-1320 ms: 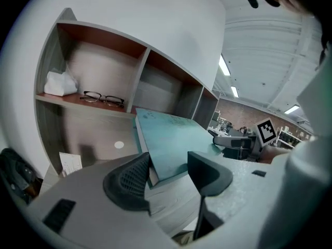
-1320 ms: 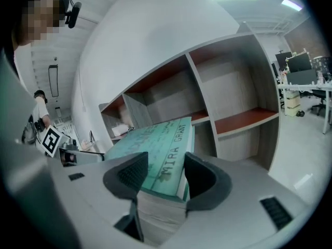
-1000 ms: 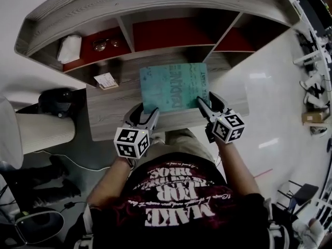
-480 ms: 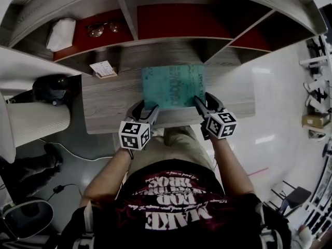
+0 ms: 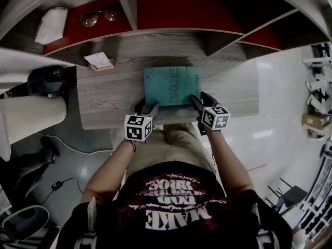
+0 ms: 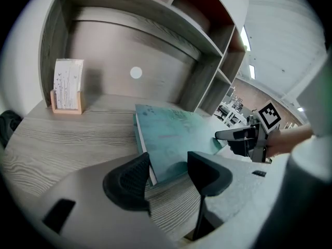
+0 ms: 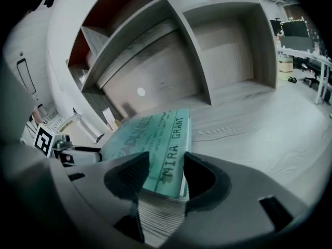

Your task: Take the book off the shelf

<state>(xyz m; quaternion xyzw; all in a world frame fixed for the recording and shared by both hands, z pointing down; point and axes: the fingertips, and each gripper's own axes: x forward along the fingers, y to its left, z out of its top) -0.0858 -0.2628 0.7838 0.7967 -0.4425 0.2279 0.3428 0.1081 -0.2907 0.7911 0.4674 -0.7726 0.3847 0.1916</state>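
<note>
Left tongs (image 6: 168,162): you have the jaws about a book's thickness apart and clamped on the near left corner of the book (image 6: 174,131). One jaw is at the page edge and the other is over the cover.
Right tongs (image 7: 166,164): your jaws stand much the same way, pinching the near right corner. The printed spine fills the gap between them.
Book: teal, cover up, flat and low over the desk (image 5: 106,95), by its near edge and clear of the shelf. You cannot tell whether it rests on the wood.
Marker cubes (image 5: 138,127): one on each of your tongs, just on the near side of the desk's edge in the head view.
Card stand (image 5: 99,61): upright on the desk, far left of the book and well apart from it.
Shelf (image 5: 176,15): red-backed compartments beyond the desk. Glasses (image 5: 96,17) and a white crumpled wad (image 5: 50,25) lie in the far left one.
</note>
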